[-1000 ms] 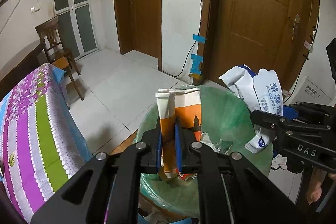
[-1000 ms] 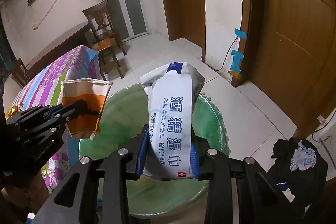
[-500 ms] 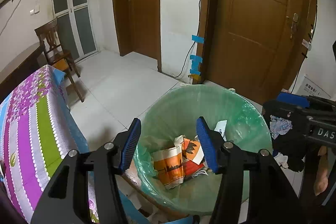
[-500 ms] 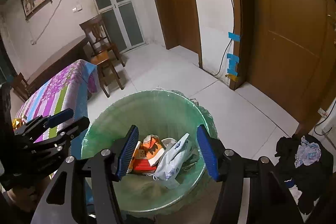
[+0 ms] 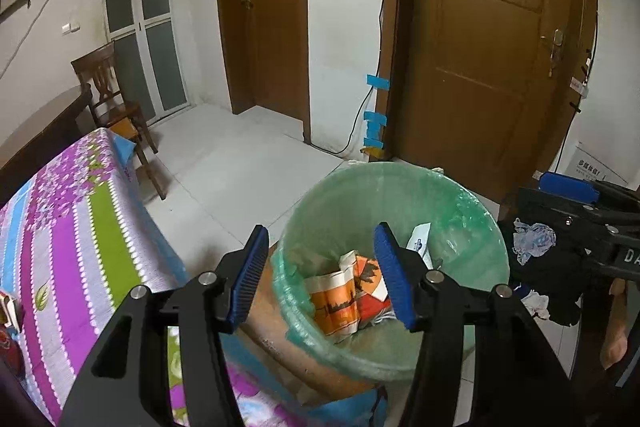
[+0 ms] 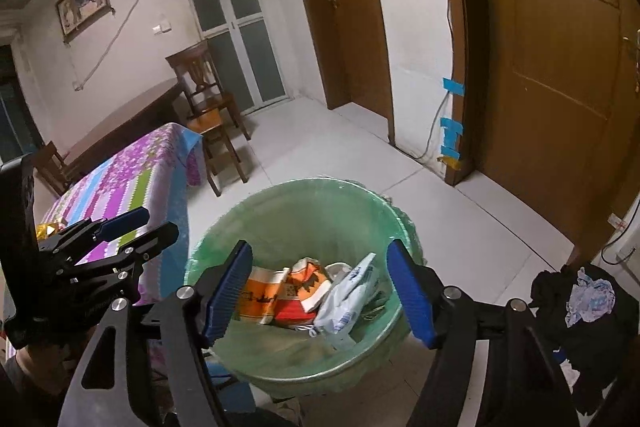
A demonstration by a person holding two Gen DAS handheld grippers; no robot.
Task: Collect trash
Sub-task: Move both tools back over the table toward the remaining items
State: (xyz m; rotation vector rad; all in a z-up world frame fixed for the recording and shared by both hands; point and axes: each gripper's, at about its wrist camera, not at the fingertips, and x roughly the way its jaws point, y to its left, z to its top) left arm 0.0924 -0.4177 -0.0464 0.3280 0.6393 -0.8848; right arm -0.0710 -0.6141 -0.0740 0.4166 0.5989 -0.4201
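Right wrist view: the bin (image 6: 304, 223), lined with a green bag, stands on the floor beside the bed (image 6: 132, 183), with the orange packet (image 6: 260, 293) and white wipes pack (image 6: 348, 301) lying inside. Above it the right gripper (image 6: 320, 291) has just been opening, jaws wide and empty. The left gripper (image 5: 320, 273) is parted about halfway, holding nothing.

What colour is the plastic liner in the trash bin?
Translucent green plastic liner; clearest in the right wrist view.

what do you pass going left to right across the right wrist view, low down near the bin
left hand-held gripper → striped tablecloth → orange wrapper in the green-lined bin → white wipes pack → dark clothes pile
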